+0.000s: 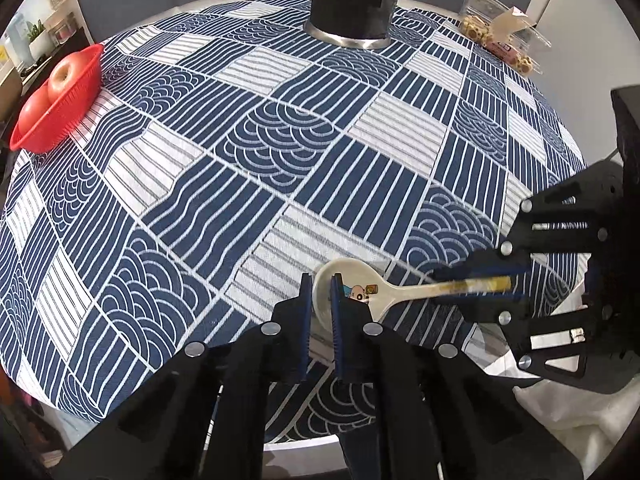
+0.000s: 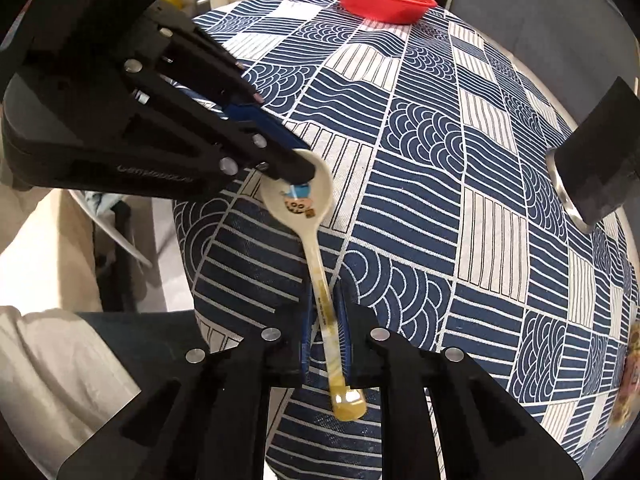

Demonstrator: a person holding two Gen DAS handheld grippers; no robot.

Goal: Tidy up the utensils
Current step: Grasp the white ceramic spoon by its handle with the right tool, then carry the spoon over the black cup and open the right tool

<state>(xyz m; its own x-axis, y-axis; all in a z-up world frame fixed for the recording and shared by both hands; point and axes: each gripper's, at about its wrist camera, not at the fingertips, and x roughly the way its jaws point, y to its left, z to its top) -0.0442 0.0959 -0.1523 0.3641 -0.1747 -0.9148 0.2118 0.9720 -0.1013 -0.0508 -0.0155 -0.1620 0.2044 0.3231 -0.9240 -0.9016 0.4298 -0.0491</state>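
Left wrist view:
- A cream spoon (image 1: 368, 292) with a cartoon print is seen low in the frame, above a blue-and-white patterned cloth (image 1: 280, 152) spread over a round table.
- The spoon's bowl is caught by the left gripper (image 1: 320, 292): one blue pad (image 1: 338, 320) lies inside the bowl, the other against its outer side, so the fingers are closed narrowly on the bowl's wall.
- The handle is pointed to the right and is held between the two fingers of the right gripper (image 1: 476, 282), which comes in from the right edge.
- A black canister (image 1: 352, 0) with a metal base is stood at the far side of the cloth.
- A red basket (image 1: 60, 100) with two apples (image 1: 64, 76) is placed at the left edge of the table.
- A clear snack box (image 1: 496, 28) is seen at the far right.

Right wrist view:
- The spoon (image 2: 316, 248) is shown lengthwise, its yellow handle end nearest the camera.
- The handle is gripped by the right gripper (image 2: 326, 320), whose fingers are drawn close on either side of it.
- The bowl is held at the far end by the left gripper (image 2: 298, 170), which enters from the upper left; its fingertips are closed on the bowl's rim.
- The basket (image 2: 384, 4) is seen at the top, the canister (image 2: 600, 152) at the right edge.
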